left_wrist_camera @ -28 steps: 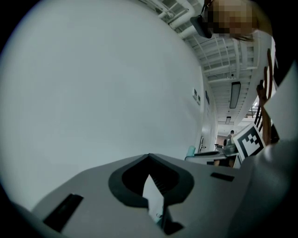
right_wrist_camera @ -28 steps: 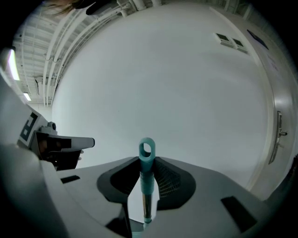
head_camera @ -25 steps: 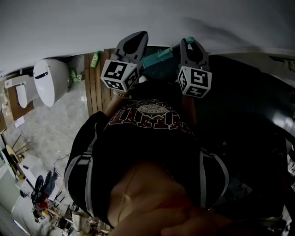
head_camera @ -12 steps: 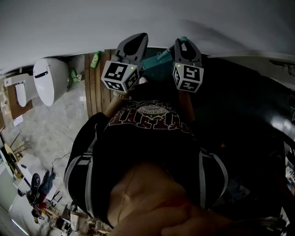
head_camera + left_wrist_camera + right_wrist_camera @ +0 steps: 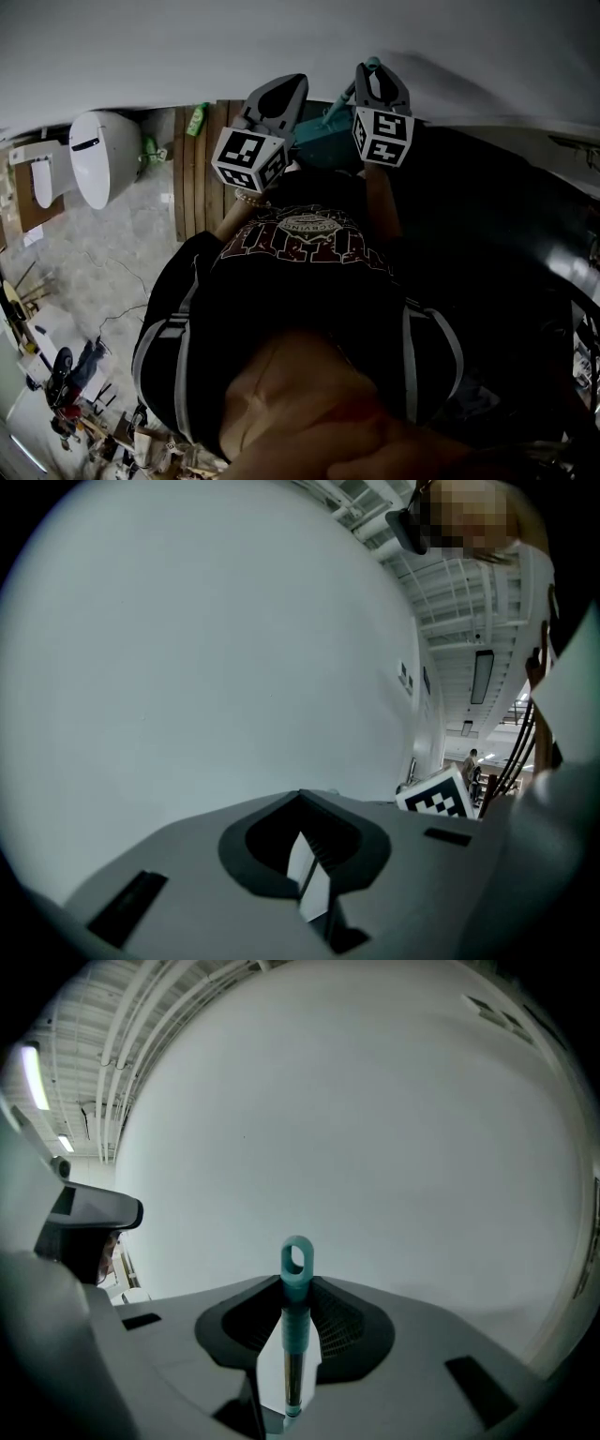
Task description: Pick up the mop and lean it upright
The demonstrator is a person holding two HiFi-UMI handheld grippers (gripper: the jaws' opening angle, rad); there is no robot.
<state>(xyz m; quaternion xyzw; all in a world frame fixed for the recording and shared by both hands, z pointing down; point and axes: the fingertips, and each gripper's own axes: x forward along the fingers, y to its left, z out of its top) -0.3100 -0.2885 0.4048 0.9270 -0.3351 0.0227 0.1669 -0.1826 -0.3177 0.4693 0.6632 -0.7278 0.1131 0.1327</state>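
Facing the white wall [image 5: 375, 1138], the right claw [image 5: 296, 1290] clamps the mop's teal handle [image 5: 295, 1312] below its hanging loop [image 5: 296, 1242]. The left claw [image 5: 302, 806] is pinched narrow and empty. The shirt [image 5: 300, 239] lettering is unreadable.

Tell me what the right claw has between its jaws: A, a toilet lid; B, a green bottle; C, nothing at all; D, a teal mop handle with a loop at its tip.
D: in the right gripper view the right claw is closed on the teal mop handle, whose looped end sticks up past the jaws.
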